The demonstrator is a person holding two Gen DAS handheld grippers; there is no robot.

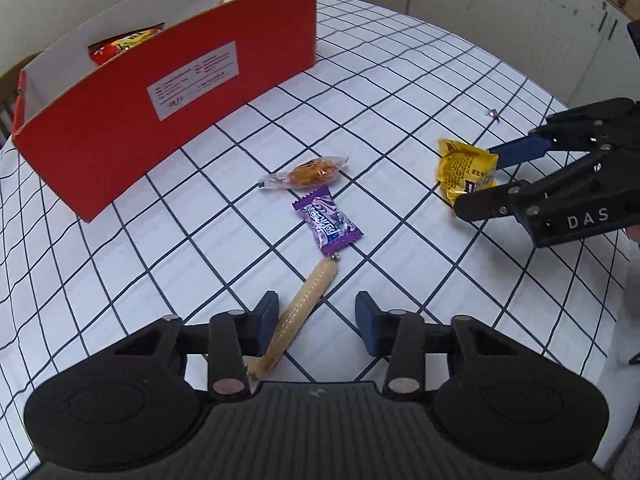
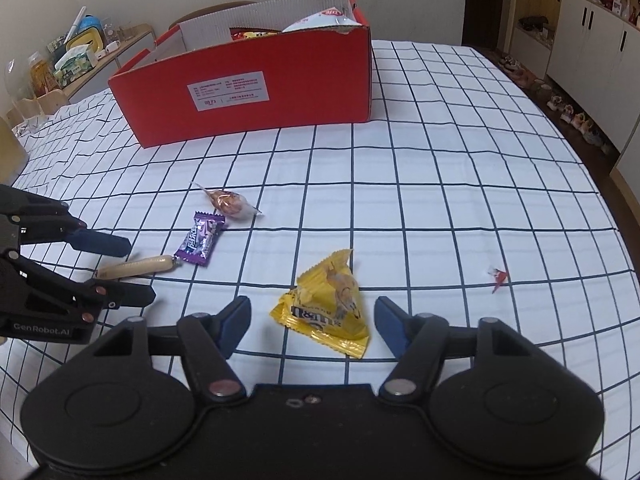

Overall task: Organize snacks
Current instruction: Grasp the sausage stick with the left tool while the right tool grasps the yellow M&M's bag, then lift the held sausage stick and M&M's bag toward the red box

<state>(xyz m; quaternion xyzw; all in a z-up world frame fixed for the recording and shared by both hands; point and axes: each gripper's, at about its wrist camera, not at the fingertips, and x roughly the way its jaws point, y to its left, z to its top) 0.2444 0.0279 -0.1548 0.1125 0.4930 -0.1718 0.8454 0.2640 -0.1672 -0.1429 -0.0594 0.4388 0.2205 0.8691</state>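
A red cardboard box [image 1: 132,120] [image 2: 280,92] with snack bags inside stands at the far side of the checked tablecloth. My left gripper [image 1: 316,320] is open around a tan sausage stick [image 1: 300,312] [image 2: 136,266] lying on the cloth. Beyond it lie a purple candy [image 1: 328,222] [image 2: 200,240] and a clear-wrapped orange snack [image 1: 308,174] [image 2: 232,204]. My right gripper [image 2: 312,324] is open around a yellow packet [image 2: 324,304] [image 1: 464,168], with its fingers on either side.
A small red wrapper scrap [image 2: 497,275] [image 1: 493,113] lies to the right. A side shelf [image 2: 80,56] with clutter stands at the far left, white cabinets [image 2: 592,40] at the far right. The table's edge runs along the right.
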